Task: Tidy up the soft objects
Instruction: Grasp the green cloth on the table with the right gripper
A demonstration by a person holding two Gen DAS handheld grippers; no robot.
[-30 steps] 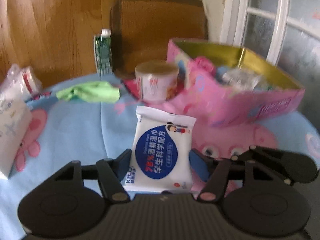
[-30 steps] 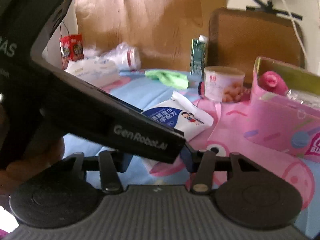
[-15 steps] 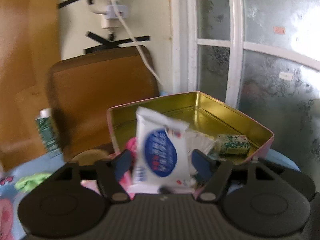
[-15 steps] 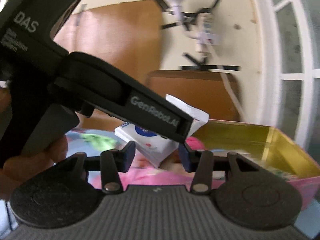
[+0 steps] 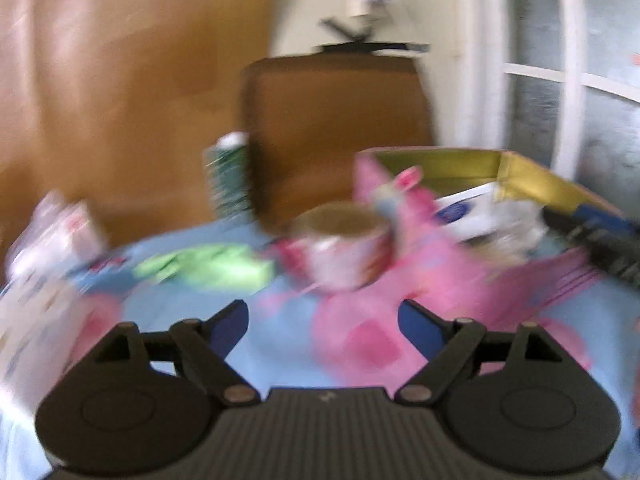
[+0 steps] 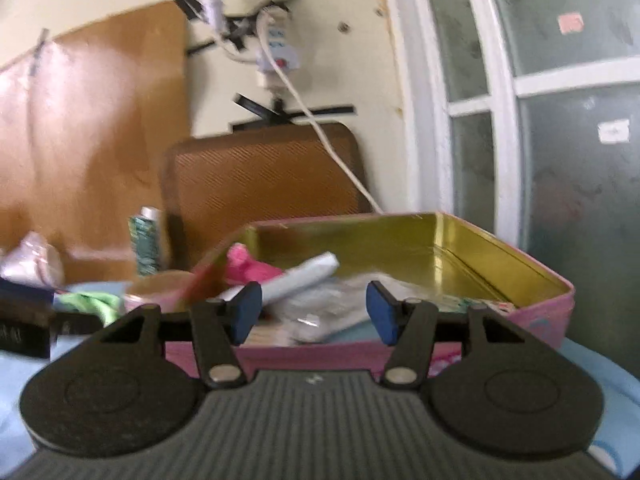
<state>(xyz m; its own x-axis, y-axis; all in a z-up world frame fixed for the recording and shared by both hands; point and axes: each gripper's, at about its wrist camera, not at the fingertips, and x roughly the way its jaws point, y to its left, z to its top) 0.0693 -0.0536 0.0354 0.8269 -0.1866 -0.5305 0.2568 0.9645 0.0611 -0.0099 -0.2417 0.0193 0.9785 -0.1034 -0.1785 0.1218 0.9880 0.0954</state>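
Wipes pack [image 5: 464, 214] looks dropped in the tin [image 6: 460, 240]; left gripper [image 5: 322, 322] and right gripper [image 6: 314, 312] jaws opening, empty. Next, probably the green cloth [image 5: 208, 266], ahead-left of the left jaws.

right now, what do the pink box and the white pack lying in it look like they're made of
Pink box: likely tinplate, since the inside walls are a shiny gold with crisp folded corners and a rolled rim. White pack: seemingly soft plastic film, smooth and slightly glossy with a printed blue label; blur leaves that open.
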